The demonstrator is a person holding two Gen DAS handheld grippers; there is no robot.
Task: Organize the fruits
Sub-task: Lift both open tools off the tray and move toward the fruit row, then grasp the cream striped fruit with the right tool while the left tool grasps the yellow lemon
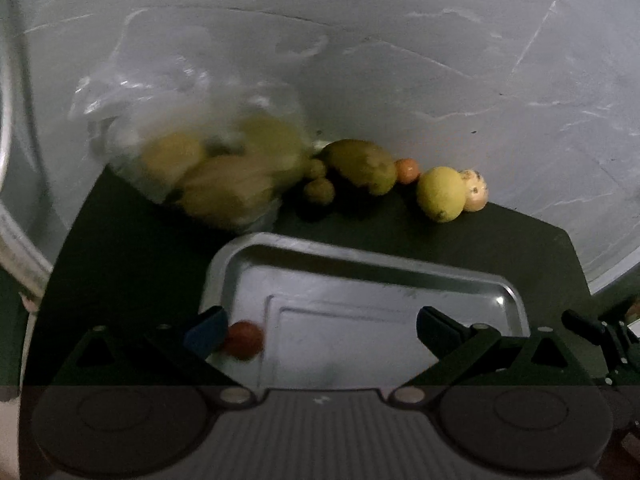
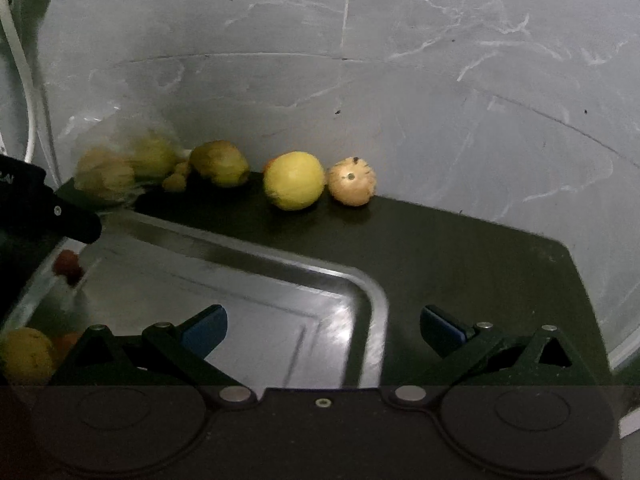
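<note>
A steel tray (image 1: 360,268) (image 2: 372,292) lies on the dark table. My left gripper (image 1: 320,330) hovers open over the tray; a small red fruit (image 1: 243,340) (image 2: 68,265) lies blurred on the tray floor just beside the left fingertip, free of the jaws. My right gripper (image 2: 324,330) is open and empty above the tray's right corner. Along the wall sit a clear bag of yellow-green fruit (image 1: 224,168) (image 2: 120,168), a green mango (image 1: 362,166) (image 2: 219,163), a small orange fruit (image 1: 407,171), a yellow apple (image 1: 440,194) (image 2: 294,185) and a tan spotted fruit (image 1: 475,191) (image 2: 352,181).
Two small green fruits (image 1: 319,184) (image 2: 176,179) sit between bag and mango. A yellow fruit (image 2: 26,354) and an orange one rest in the tray's near left corner. The grey wall (image 2: 400,80) bounds the table behind. Bare dark tabletop (image 2: 480,260) extends right of the tray.
</note>
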